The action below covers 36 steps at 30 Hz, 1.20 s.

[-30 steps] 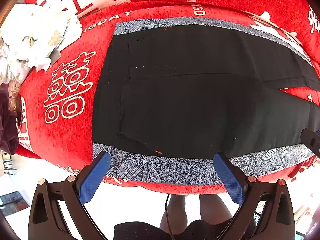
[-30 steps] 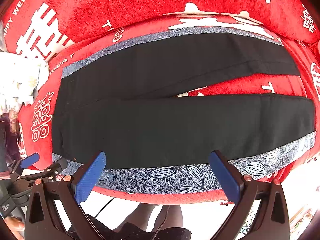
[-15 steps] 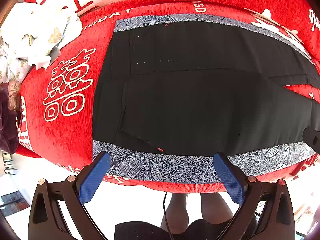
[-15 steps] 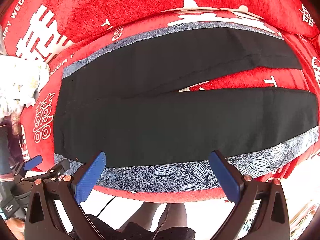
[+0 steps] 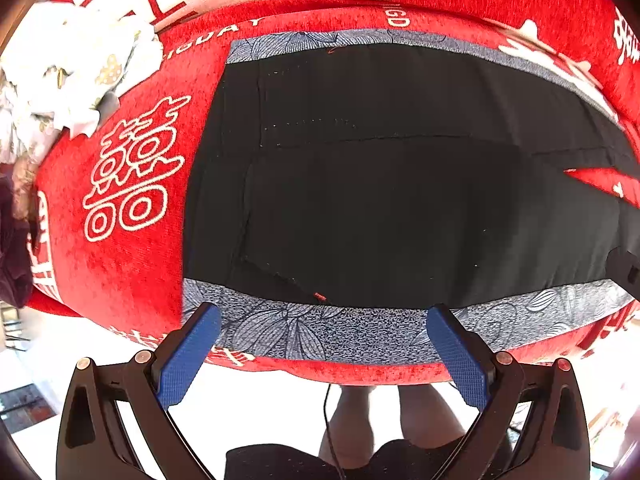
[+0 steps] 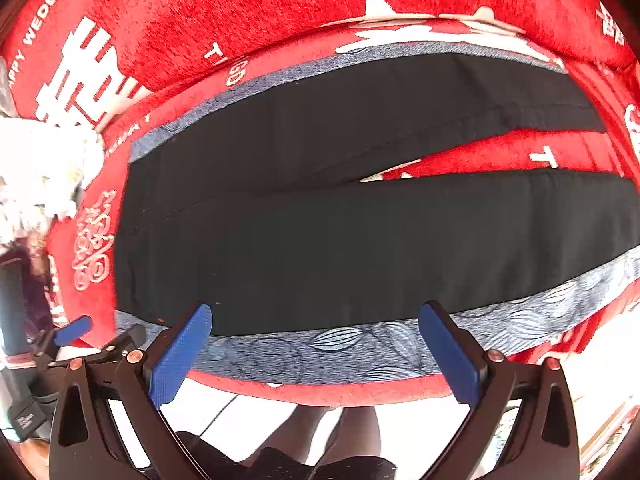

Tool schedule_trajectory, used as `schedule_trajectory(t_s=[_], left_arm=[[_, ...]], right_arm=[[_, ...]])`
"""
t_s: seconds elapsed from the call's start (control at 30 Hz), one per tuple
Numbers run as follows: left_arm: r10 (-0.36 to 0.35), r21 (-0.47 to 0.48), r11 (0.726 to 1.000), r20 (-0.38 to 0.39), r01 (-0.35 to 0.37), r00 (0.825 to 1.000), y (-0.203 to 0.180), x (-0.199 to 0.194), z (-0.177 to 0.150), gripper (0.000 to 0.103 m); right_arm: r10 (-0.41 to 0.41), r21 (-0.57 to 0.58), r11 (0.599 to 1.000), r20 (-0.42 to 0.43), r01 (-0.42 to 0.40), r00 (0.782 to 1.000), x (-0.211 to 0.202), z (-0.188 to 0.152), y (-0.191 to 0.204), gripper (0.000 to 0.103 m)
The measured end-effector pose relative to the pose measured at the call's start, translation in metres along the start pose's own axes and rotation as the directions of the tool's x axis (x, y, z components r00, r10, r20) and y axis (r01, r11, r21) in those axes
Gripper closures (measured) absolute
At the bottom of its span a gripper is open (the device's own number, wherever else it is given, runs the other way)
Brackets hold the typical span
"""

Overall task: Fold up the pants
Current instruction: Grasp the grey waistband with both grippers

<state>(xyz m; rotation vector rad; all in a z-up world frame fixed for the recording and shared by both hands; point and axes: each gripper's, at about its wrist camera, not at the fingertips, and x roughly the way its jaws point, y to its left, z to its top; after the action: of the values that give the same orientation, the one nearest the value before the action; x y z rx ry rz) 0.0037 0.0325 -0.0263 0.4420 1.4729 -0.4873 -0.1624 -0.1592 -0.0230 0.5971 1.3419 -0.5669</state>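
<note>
Lying flat ahead of both grippers: black fabric pants with grey leaf-patterned side stripes [image 6: 360, 248], spread on a red plush cover with white lettering [image 5: 120, 272], waistband to the left, two legs parting to the right. Hovering at the near striped edge with blue pads wide apart and gripping nothing: left gripper [image 5: 324, 354], right gripper [image 6: 316, 354]. Sitting far left: crumpled white floral cloth [image 5: 68, 76].

The pants [image 5: 380, 200] lie flat on the sofa seat [image 5: 120, 280], waistband to the left, legs running right. A patterned cloth [image 5: 320, 336] lies under the pants, showing along their near and far edges. A crumpled cloth [image 5: 68, 80] lies on the seat, left of the pants, toward the back. The backrest [image 6: 280, 12] stands behind the pants.
</note>
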Motion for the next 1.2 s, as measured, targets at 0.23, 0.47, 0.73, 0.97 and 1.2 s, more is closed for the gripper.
schedule_trajectory(t_s=[0.23,0.47,0.73,0.97,1.2], left_arm=[[-0.247,-0.144,0.959,0.012,0.246,0.969,0.048,0.012,-0.017,0.0],[-0.326,-0.239,0.92,-0.024,0.312,0.945,0.096,0.046,-0.05,0.0],[-0.457,-0.369,0.825,0.008,0.427,0.889,0.124,0.099,-0.077,0.0],[-0.517,-0.338,0.792,0.07,0.508,0.853,0.113,0.095,-0.057,0.002],[-0.503,-0.356,0.796,0.061,0.49,0.862,0.119,0.096,-0.042,0.071]], right_arm=[[0.293,0.13,0.948,-0.001,-0.291,0.956,0.013,-0.015,-0.028,0.0],[0.495,0.305,0.84,-0.091,-0.449,0.864,0.061,-0.057,-0.066,0.031],[0.612,0.408,0.748,-0.12,-0.523,0.782,0.112,-0.095,-0.084,0.031],[0.705,0.403,0.653,-0.014,-0.641,0.709,0.116,-0.088,-0.076,0.031],[0.723,0.48,0.589,0.047,-0.65,0.69,0.114,-0.092,-0.085,0.096]])
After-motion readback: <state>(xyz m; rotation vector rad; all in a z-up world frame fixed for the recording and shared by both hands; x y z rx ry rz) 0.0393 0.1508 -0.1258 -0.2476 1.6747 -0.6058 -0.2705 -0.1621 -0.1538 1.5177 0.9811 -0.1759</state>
